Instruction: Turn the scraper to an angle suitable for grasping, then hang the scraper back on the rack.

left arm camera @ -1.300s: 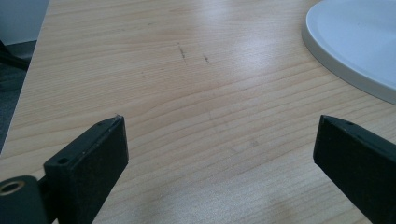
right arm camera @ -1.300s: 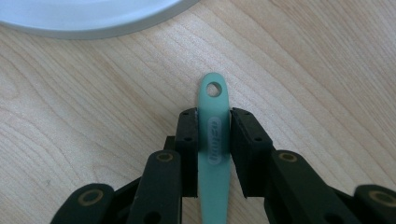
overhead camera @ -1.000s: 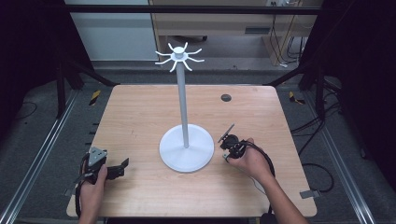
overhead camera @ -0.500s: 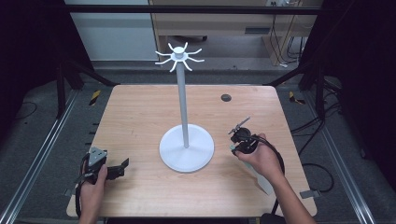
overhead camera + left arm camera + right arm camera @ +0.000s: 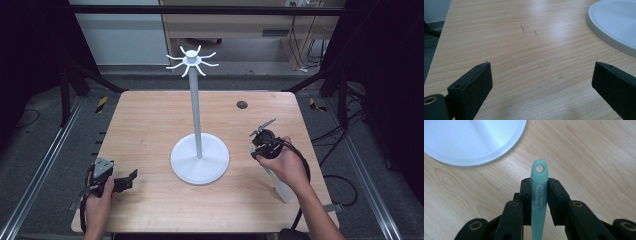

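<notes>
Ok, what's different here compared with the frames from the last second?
The right gripper has drifted rightward, away from the white stand's base, and turned a little in the hand. It stays shut on the green handle. The left gripper rests open at the table's near left corner as before, and the stand has not moved.

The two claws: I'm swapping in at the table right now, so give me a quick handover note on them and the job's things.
Right claw: shut on the teal handle, hang-hole end poking past the tips, held beside the white stand's base.
Left claw: open, holding nothing, low over the table near its left front corner.
Done: tool picked up.
Left, probably: hang it by the hole on a top hook.
</notes>
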A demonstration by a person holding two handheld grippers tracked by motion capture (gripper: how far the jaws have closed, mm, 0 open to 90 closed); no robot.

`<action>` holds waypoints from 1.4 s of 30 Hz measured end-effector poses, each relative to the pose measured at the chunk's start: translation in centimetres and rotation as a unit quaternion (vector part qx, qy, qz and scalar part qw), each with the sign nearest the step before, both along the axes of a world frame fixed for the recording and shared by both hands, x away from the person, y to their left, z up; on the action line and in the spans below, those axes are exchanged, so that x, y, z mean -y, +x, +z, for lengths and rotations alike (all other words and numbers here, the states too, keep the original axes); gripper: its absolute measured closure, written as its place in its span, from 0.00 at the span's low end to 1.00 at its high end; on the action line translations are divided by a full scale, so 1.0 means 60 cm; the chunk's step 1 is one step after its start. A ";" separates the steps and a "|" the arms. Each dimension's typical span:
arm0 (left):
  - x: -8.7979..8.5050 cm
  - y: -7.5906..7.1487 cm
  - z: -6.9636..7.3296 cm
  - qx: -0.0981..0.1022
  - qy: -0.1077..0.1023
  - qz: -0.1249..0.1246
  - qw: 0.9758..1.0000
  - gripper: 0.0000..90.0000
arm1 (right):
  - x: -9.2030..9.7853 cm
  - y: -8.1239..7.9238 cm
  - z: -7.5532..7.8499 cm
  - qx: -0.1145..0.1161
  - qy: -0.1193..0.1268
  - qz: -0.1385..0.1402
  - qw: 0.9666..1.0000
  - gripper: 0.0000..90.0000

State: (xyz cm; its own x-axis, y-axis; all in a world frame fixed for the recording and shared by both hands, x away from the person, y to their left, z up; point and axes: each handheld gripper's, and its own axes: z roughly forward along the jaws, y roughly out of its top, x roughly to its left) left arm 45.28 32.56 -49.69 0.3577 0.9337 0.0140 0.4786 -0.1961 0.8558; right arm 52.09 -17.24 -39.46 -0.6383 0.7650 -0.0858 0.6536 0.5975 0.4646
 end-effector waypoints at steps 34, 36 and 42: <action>0.001 -0.014 0.006 0.011 -0.013 -0.008 1.000 0.03 | -0.016 0.002 0.091 0.145 0.075 -0.010 0.987 0.83; 0.003 -0.014 0.006 0.010 -0.004 -0.008 1.000 0.03 | -0.016 0.000 0.095 0.149 0.084 -0.011 0.985 0.83; 0.001 -0.017 0.008 0.013 -0.009 -0.004 1.000 0.03 | -0.010 -0.012 0.122 0.169 0.117 -0.013 0.978 0.83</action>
State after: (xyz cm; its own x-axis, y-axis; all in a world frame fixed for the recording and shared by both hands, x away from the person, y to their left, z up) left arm 44.23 32.52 -49.22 0.3644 0.9312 0.0069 0.4554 -0.1846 0.8710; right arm 51.39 -16.65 -32.12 -0.5840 0.8043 -0.1099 0.4515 0.4344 0.7794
